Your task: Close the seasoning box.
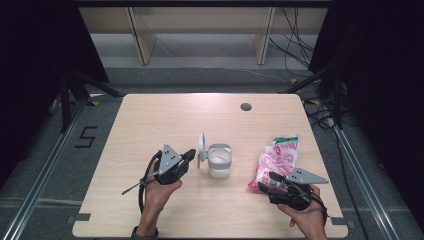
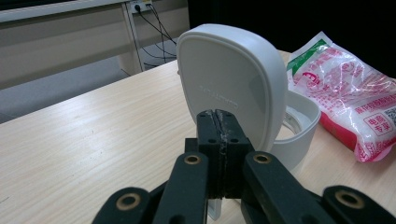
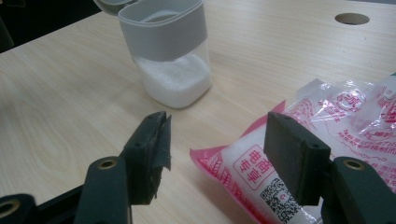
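Left fingers [image 2: 219, 135] closed just before the jar's lid [image 2: 229, 79]; right fingers [image 3: 224, 158] open astride the bag's [image 3: 261, 172] corner

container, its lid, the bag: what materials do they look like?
Container: looks like clear plastic below an opaque grey-white band; white granules show through. Lid: matte white moulded plastic, probably rigid. Bag: thin glossy plastic film, crinkled, pink print, white granules inside.
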A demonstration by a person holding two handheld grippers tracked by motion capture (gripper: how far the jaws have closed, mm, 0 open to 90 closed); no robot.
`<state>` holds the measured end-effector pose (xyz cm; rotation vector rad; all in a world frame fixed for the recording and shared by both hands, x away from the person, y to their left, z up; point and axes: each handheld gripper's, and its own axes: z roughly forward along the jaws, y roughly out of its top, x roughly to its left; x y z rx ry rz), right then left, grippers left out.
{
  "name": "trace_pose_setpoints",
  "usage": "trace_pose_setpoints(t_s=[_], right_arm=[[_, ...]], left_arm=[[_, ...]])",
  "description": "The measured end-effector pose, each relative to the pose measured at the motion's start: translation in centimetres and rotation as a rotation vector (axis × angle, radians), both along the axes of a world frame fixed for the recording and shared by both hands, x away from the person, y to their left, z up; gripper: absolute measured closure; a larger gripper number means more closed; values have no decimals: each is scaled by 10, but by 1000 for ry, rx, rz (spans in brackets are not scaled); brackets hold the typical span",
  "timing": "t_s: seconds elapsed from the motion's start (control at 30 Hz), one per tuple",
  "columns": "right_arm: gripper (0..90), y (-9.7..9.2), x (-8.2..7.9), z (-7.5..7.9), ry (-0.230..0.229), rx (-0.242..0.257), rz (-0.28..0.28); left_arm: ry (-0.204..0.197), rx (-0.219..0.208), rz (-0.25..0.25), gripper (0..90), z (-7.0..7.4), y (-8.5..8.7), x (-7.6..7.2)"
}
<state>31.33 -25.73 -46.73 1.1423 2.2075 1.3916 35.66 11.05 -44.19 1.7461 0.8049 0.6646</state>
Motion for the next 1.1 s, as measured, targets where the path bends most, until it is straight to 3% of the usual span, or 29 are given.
trace_pose_setpoints(t_s=[0.07, 0.23, 0.33, 0.53, 1.1], right_arm=[[406, 2, 0, -1, -3, 24, 4], [406, 2, 0, -1, -6, 13, 4], [406, 3, 0, -1, -3, 21, 5], [407, 1, 1, -2, -20, -3, 16], [407, 3, 2, -3, -30, -6, 14]], left_arm=[[0, 3, -6, 889, 1, -1, 1], [4, 11, -13, 889, 2, -5, 3], [-31, 33, -33, 891, 3, -7, 6], [-30, 31, -32, 890, 3, -8, 6], [-48, 27, -44, 884, 9, -13, 1]])
